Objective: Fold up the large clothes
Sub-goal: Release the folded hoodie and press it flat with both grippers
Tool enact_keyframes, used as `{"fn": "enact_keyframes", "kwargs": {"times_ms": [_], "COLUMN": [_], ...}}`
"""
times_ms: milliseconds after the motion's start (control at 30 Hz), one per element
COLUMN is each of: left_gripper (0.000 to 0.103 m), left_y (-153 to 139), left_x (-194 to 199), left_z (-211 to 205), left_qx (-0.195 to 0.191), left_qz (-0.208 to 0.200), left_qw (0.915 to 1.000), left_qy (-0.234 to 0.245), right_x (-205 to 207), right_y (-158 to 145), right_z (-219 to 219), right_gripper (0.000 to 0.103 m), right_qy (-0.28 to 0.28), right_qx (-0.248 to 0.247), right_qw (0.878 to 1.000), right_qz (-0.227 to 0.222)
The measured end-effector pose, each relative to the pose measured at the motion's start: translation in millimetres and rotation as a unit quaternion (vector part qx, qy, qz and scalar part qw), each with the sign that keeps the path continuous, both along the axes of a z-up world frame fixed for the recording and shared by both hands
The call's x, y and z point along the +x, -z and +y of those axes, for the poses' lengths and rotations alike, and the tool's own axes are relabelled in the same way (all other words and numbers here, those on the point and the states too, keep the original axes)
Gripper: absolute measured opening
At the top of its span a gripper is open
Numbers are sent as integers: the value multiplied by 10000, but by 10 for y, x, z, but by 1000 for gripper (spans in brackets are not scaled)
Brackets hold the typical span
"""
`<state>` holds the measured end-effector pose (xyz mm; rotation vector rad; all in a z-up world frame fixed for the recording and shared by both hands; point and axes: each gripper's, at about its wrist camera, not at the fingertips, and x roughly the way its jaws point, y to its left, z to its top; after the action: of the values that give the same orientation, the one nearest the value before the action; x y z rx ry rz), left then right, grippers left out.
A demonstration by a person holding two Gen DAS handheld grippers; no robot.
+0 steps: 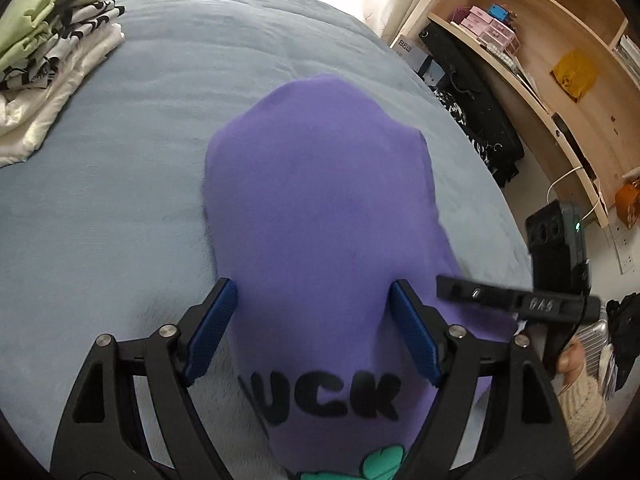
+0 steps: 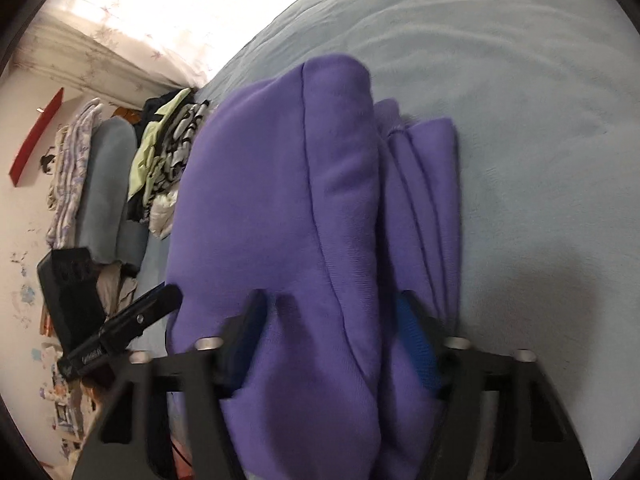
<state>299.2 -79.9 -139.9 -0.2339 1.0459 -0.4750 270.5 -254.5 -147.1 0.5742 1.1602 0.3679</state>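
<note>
A folded purple sweatshirt [image 1: 316, 208] with black letters and a green print lies on the blue-grey bed cover [image 1: 120, 208]. My left gripper [image 1: 314, 292] stands open over its near end. The cloth fills the gap between the blue pads [image 1: 214, 324] and runs on past the right finger. In the right wrist view the purple sweatshirt [image 2: 280, 200] bulges up between the fingers of my right gripper [image 2: 332, 312], which is shut on a thick fold of it. Each gripper shows in the other's view: the right gripper [image 1: 452, 290] at the sweatshirt's right edge, the left gripper [image 2: 160, 300] at its left edge.
A stack of folded clothes [image 1: 52, 40], green on top, sits at the bed's far left corner [image 2: 168, 152]. Wooden shelves [image 1: 560, 60] and a black bag [image 1: 472, 112] stand beyond the bed's right side. A hand in a cream knit sleeve [image 1: 584, 412] holds the right gripper.
</note>
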Motion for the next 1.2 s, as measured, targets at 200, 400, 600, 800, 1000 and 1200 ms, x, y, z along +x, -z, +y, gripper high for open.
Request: {"fn": "enact_keyframes", "kwargs": {"times_ms": [200,400,600,800,1000,1200], "left_gripper": [77,85,96,99,103,103], "left_y": [-53,-26,113,230,170,-34], "left_x": [-16,-190,-322,-322,-140,152], "left_z": [-131,-443,-571,-537,-340,-79], "left_qx": [177,780,938,822,286,-169], "left_qz": [-156,-743,-1163,-1249,-664,-460], "left_qw": [9996,9930,9883,9884,9971,9988], "left_qy": [181,490,297,261,218,-81], "right_x": [-354,-887,-957,-932,-730,-306], "right_y": [-145,145,186,194,-83,-566], "right_z": [-58,-190,-101,-43,3,-85], "right_gripper": [16,15,15,15,35,73], "right_qy": [242,695,901,895,628,770], "right_qx": [-73,-280,-467,-557,-553,-680], "right_qw": [9971,9953,9923,9919,9953,9903], "right_qz": [-724,-620,-712,-710,-477,-933]}}
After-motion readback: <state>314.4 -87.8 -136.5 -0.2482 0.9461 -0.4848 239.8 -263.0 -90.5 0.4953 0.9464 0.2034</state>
